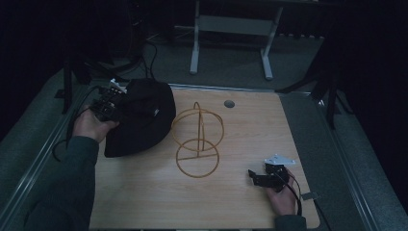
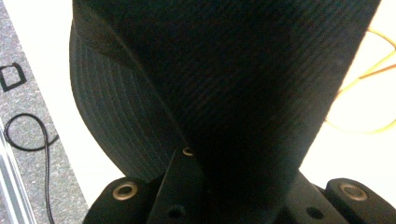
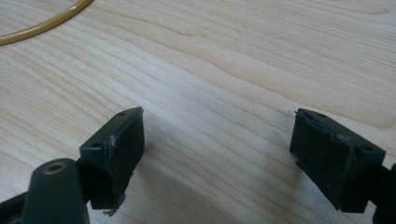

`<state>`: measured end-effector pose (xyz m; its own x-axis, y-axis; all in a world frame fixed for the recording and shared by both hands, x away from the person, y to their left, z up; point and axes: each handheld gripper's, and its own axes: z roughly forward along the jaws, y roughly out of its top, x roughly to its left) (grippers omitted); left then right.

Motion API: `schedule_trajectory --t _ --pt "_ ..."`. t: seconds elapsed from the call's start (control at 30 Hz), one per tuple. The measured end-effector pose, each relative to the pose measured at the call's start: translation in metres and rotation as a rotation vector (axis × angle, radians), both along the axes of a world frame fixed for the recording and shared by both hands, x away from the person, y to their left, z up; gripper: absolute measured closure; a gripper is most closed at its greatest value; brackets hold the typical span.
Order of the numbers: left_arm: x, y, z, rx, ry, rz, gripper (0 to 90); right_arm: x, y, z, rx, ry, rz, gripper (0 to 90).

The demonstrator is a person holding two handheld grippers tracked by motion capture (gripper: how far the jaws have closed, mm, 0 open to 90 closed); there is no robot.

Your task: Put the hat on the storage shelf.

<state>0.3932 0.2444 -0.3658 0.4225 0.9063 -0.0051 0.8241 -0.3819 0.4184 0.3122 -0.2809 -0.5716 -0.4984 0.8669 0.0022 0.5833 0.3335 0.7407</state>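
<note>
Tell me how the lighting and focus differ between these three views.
High view: dim and underexposed, the black fabric hat nearly lost in shadow. Left gripper view: the hat close up, table blown out white. Right gripper view: bright, even light, sharp wood grain on the light wooden table.

Left gripper (image 1: 107, 107): black body, white fitting on top, black cable trailing off. Right gripper (image 1: 267, 177): black, grey three-cornered plate on top, black cable looping behind. Its fingers (image 3: 116, 147) were black blocks with scuffed, frayed pad edges; brass-ringed screw holes at the base. Sleeves (image 1: 72, 183) dark grey-green.
</note>
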Motion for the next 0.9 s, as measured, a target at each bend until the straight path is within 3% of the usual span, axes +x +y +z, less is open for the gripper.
schedule_trajectory --t 0.9 --pt "-0.016 0.016 0.022 -0.050 -0.043 -0.064 89.3 0.000 0.000 0.000 0.000 0.000 0.000 17.7"
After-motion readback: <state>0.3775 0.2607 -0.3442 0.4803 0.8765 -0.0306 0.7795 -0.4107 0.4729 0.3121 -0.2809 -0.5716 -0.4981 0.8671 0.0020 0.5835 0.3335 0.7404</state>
